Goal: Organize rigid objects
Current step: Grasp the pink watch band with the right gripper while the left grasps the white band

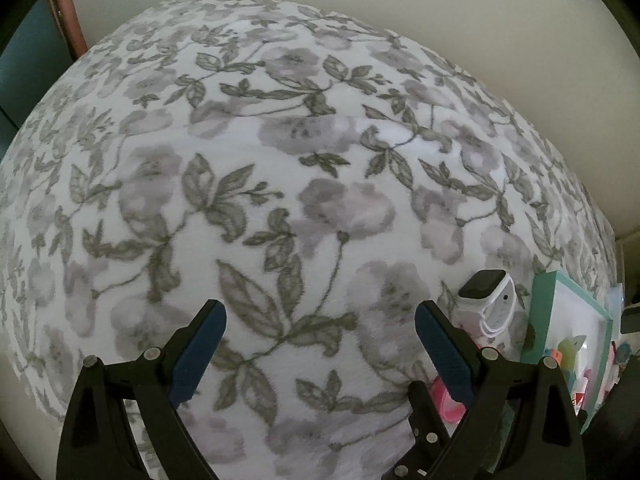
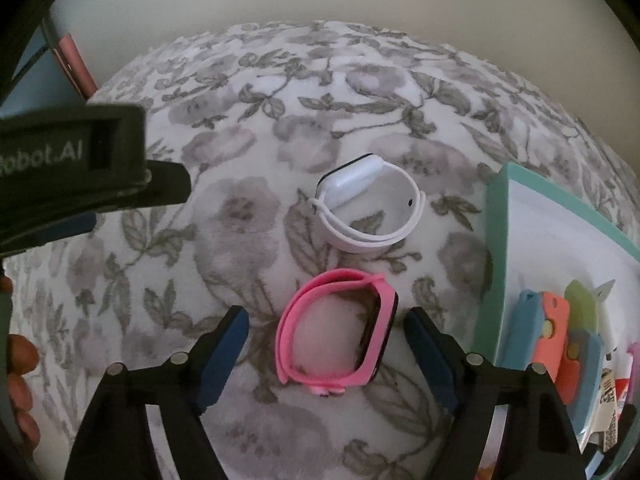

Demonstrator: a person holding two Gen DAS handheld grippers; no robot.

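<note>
The right hand-held gripper (image 2: 326, 350) hangs steeply over the pink watch (image 2: 338, 330), its jaws set wide with the watch between them but clear of both pads, so nothing is held yet. This looks like the approach to a pick: the watch lies on its side on the floral bedspread (image 2: 240, 220), just left of the teal box (image 2: 494, 264), which seems the likely place to put it. The next move calls for a little more descent and a squeeze across the looped band and case, so that the pads meet the stiff case and not only the soft strap (which could fold and slip). The white watch (image 2: 370, 208) sits beyond the pink one, also left of the box and apart from it, and should not be disturbed by the grasp. Inside the box lie coloured straps (image 2: 554, 336) at its near end, so a lift to the right must clear the box wall and find the bare far part. The left hand-held gripper (image 1: 320, 340), also wide and empty, hovers over bare bedspread well left of the box; its body shows at the left edge of the right view, clear of the path.
</note>
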